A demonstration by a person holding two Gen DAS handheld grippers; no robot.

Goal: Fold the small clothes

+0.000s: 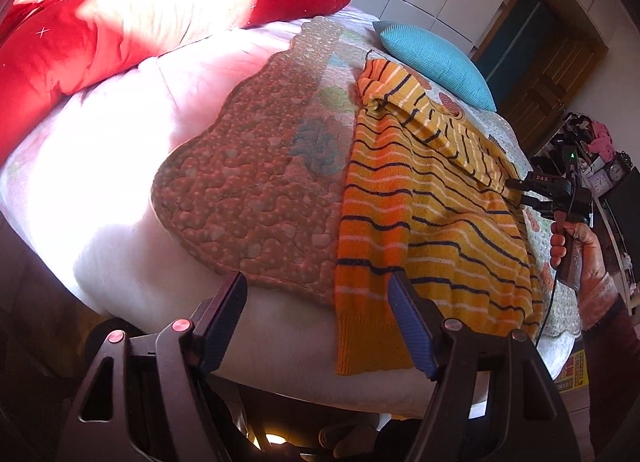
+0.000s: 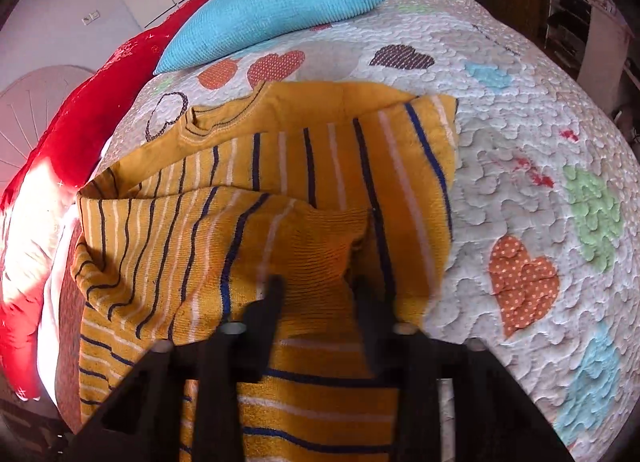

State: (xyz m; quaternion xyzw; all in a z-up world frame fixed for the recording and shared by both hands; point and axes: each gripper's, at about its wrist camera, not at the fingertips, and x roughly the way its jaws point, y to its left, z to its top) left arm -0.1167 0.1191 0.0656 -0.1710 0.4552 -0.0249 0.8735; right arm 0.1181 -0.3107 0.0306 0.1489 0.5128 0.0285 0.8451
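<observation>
A small yellow-orange sweater [image 1: 432, 197] with navy and white stripes lies on the quilted bed. One sleeve [image 1: 370, 286] hangs toward the near edge; the other sleeve [image 2: 256, 238] is folded across the body. My left gripper [image 1: 318, 294] is open and empty, above the bed edge beside the hanging sleeve. My right gripper [image 2: 316, 290] shows at the sweater's right side in the left wrist view [image 1: 516, 191]. Its jaws stand apart around the folded sleeve's cuff [image 2: 324, 246], and motion blur hides whether they pinch it.
A quilted heart-patterned bedspread [image 2: 520, 165] covers the bed. A red pillow [image 1: 120, 21] and a turquoise cushion [image 1: 436, 57] lie at the far side. A brownish quilted mat [image 1: 248, 197] lies left of the sweater. Cluttered shelves [image 1: 600, 165] stand at right.
</observation>
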